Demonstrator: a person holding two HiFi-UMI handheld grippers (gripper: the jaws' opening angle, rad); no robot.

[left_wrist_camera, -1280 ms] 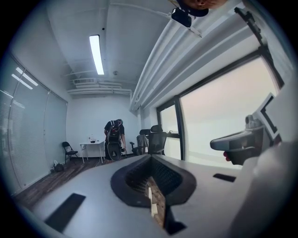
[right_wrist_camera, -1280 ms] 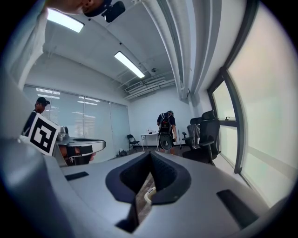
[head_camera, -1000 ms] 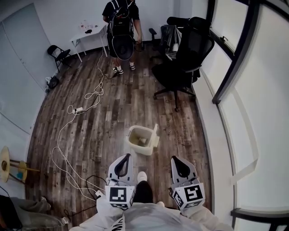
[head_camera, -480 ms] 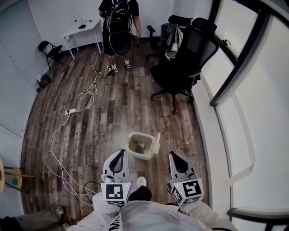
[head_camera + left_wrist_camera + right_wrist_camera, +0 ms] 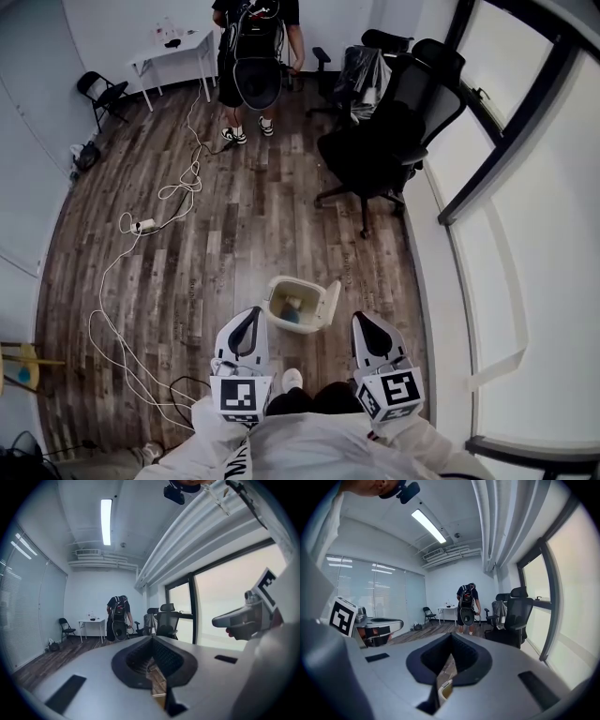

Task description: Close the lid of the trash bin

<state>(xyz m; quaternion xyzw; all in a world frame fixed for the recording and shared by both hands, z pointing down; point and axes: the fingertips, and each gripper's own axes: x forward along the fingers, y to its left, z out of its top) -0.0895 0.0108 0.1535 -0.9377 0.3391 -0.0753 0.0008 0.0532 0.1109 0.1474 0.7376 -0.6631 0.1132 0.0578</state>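
The cream trash bin [image 5: 277, 319] stands on the wood-plank floor [image 5: 216, 253], nearer its right, window-side edge, with its lid [image 5: 329, 302] tipped up open at the right rim and blue and pale scraps inside, just ahead of the left gripper [image 5: 251, 319] and right gripper [image 5: 362, 323], each with jaws pressed together on nothing.

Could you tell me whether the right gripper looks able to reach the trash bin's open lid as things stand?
Probably yes: the right gripper hangs near the lid, which stands open on the right side of the trash bin, with only bare floor between them.
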